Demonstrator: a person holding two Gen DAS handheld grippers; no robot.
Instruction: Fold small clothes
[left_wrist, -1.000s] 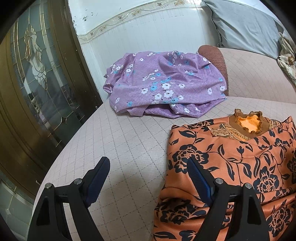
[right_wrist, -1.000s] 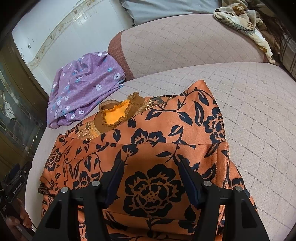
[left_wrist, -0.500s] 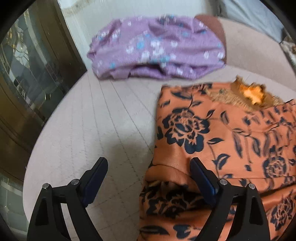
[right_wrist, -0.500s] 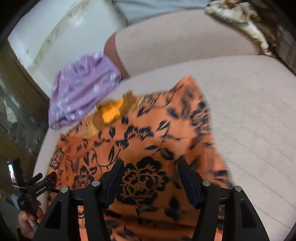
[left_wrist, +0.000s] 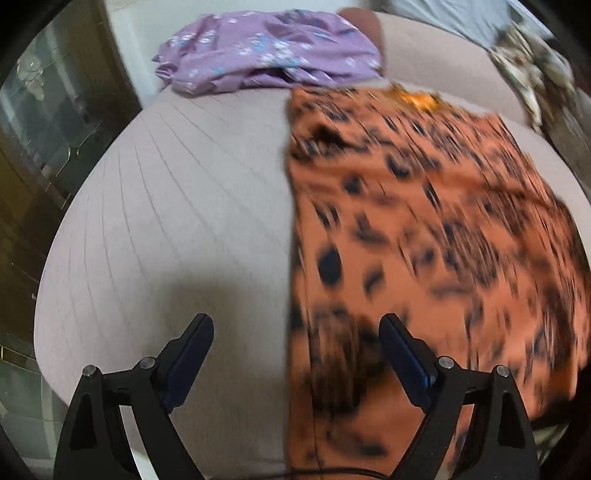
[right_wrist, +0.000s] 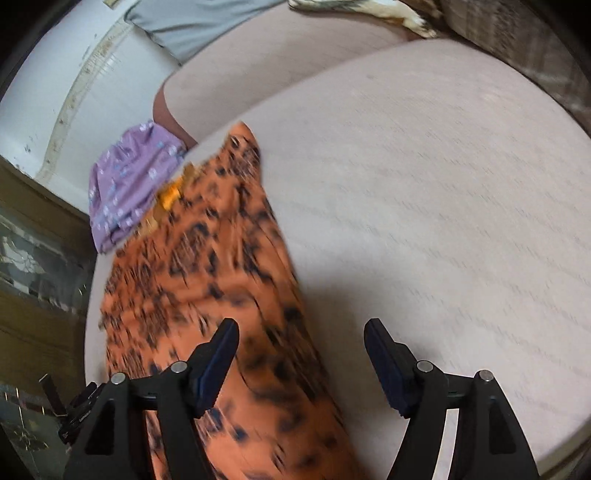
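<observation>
While the orange floral garment (left_wrist: 424, 229) is lying flat on the sofa seat (left_wrist: 177, 206), the left tongs (left_wrist: 295, 354) are hanging wide open over its left edge (gripping nothing). The right tongs (right_wrist: 301, 354) are opening, empty, over its right edge.

The patterned top (left_wrist: 424, 229) lies flat on the cushion (left_wrist: 177, 221), with the folded garment (left_wrist: 266, 55) behind it by the backrest (right_wrist: 258, 70).

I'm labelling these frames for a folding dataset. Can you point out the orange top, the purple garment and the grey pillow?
orange top (left_wrist: 424, 229): left wrist view, middle of the flat printed front.
purple garment (left_wrist: 266, 55): left wrist view, top of the folded pile.
grey pillow (right_wrist: 192, 22): right wrist view, its face.
</observation>
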